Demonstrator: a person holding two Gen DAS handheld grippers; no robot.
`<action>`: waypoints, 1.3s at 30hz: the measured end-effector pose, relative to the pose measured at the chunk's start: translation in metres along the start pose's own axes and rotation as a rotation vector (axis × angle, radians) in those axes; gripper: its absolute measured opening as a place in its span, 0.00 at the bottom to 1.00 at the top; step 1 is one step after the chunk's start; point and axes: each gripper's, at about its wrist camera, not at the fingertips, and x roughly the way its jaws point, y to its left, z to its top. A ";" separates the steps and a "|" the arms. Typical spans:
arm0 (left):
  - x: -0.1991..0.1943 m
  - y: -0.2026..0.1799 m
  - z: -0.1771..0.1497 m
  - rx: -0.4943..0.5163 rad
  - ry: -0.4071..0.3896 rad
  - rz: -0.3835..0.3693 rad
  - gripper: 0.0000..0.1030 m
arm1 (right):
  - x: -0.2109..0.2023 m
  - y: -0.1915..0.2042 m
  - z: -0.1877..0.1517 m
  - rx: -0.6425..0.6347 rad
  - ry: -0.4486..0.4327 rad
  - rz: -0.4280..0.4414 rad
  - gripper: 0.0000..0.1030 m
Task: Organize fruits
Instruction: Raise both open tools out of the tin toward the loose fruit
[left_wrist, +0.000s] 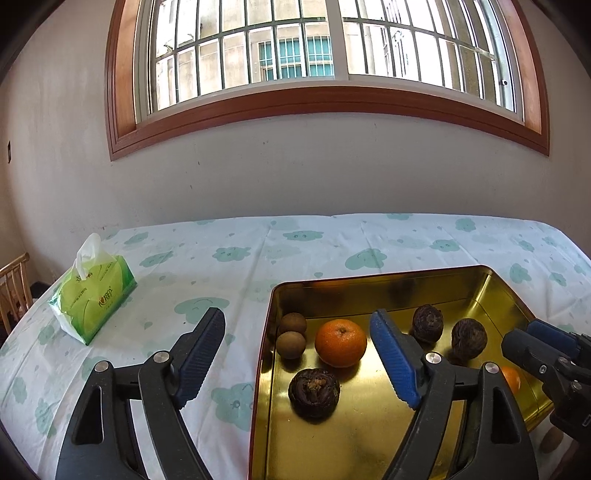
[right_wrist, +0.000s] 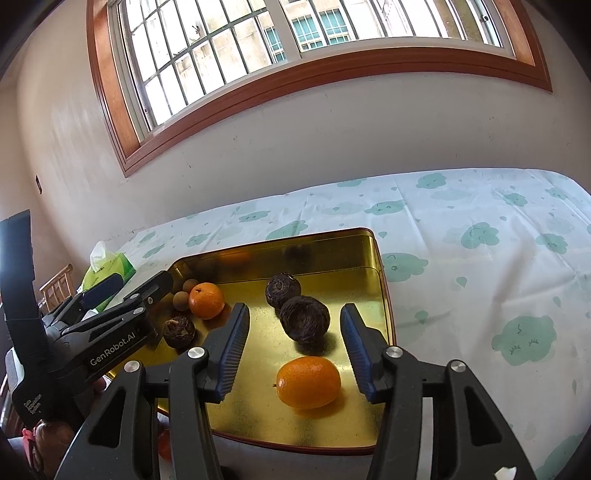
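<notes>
Fruits: seven pieces lie loose on the floor of the gold tin tray, none held by either gripper
Right gripper: jaws apart at the lower middle of the right wrist view, nothing pressed between the blue pads
Kumquat: small orange oval at the near end of the tray, between and just below the right gripper's fingers, touching neither
Dark fruits: two wrinkled brown ones sit touching each other just beyond the kumquat, toward the middle of the frame
Left gripper: jaws spread wide at the lower middle of the left wrist view, gripping nothing; its left finger hangs over the cloth, its right finger over the tray
Orange: round, between the left gripper's fingers but clear of both
Third dark fruit: just below the orange in the frame
Small brown fruits: two stacked against the tray's left wall
Tablecloth: pale, with green cloud prints, under the tray
Tissue pack: green, at the left of the frame, well apart from the tray
</notes>
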 end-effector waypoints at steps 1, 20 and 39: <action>0.000 0.000 0.000 -0.001 0.003 -0.001 0.79 | -0.001 0.000 0.000 0.000 -0.004 0.001 0.50; -0.048 0.033 -0.020 -0.021 0.065 -0.003 0.79 | -0.082 -0.004 -0.016 -0.031 -0.033 0.001 0.53; -0.104 0.060 -0.088 -0.084 0.187 -0.235 0.72 | -0.065 -0.025 -0.062 -0.089 0.216 -0.067 0.47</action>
